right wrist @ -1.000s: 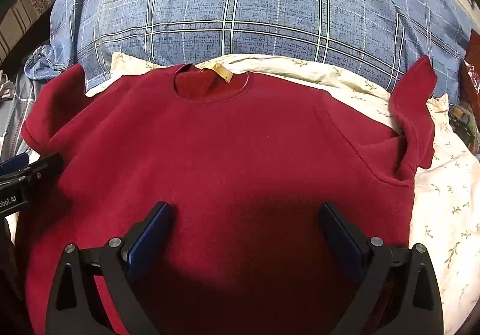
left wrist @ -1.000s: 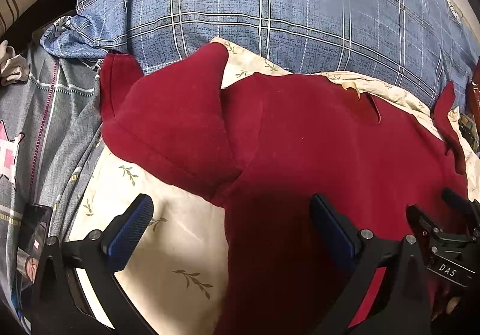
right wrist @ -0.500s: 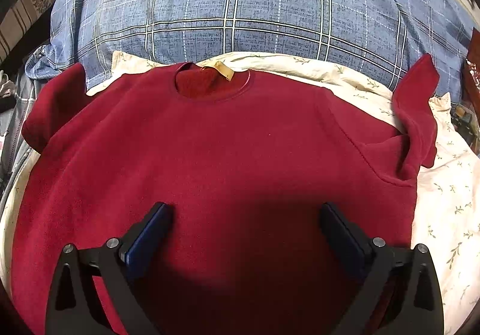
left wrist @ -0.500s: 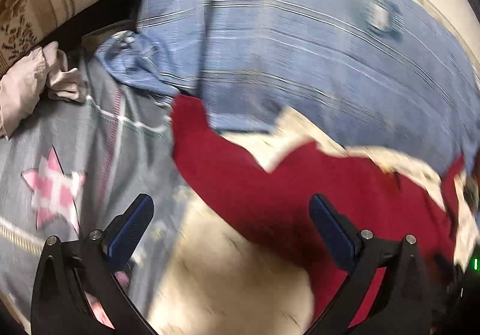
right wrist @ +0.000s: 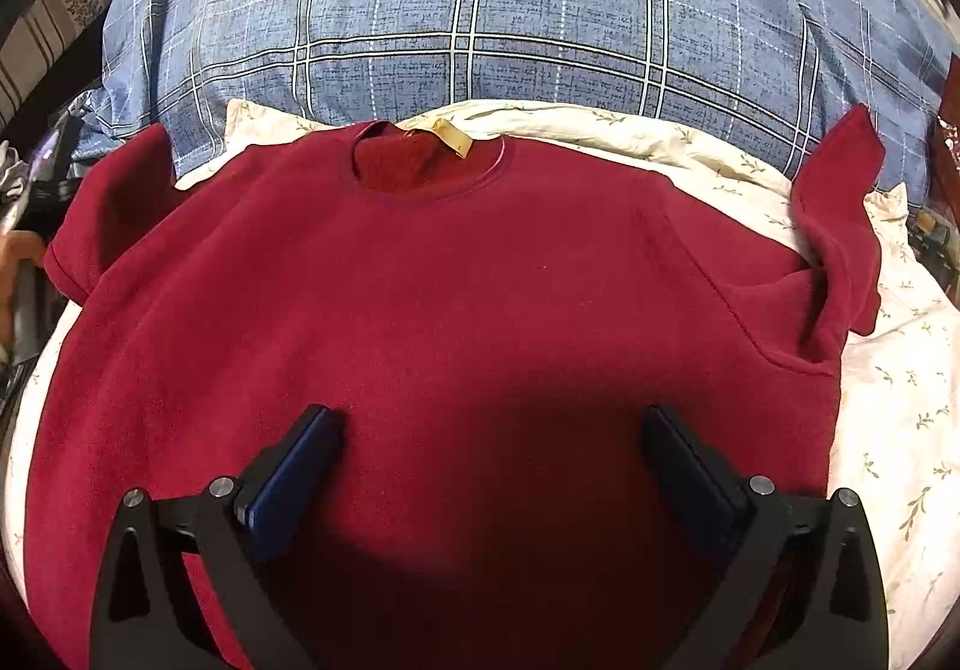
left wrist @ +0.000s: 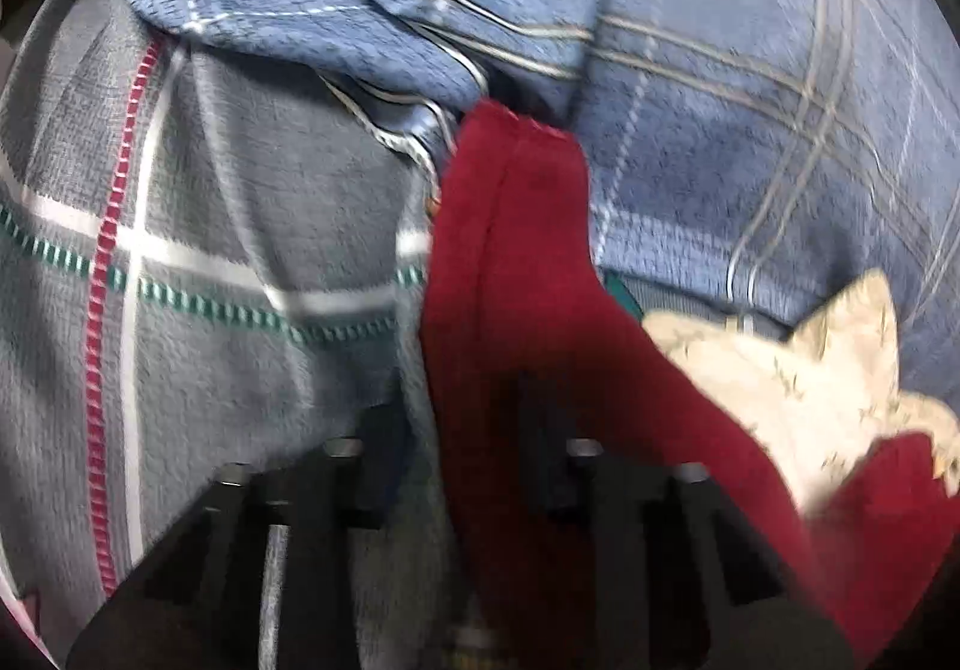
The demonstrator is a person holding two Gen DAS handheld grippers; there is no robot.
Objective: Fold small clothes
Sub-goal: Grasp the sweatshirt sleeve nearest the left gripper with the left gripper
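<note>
Sleeve (left wrist: 516, 226) at the bed's left edge sits between your left tongs (left wrist: 462, 466), which have just been closing on it, right tongs (right wrist: 489, 466) released over the shirt (right wrist: 432, 310): fold it inward next.

Your shirt (right wrist: 456, 298): plain dark red, tan neck label (right wrist: 447, 135).
Behind your shirt, pillow (right wrist: 516, 10): blue plaid, white lines.
Under your shirt, sheet (right wrist: 900, 382): cream, green sprigs.
Left of your shirt, blanket (left wrist: 228, 262): grey, white, red and teal stripes.
</note>
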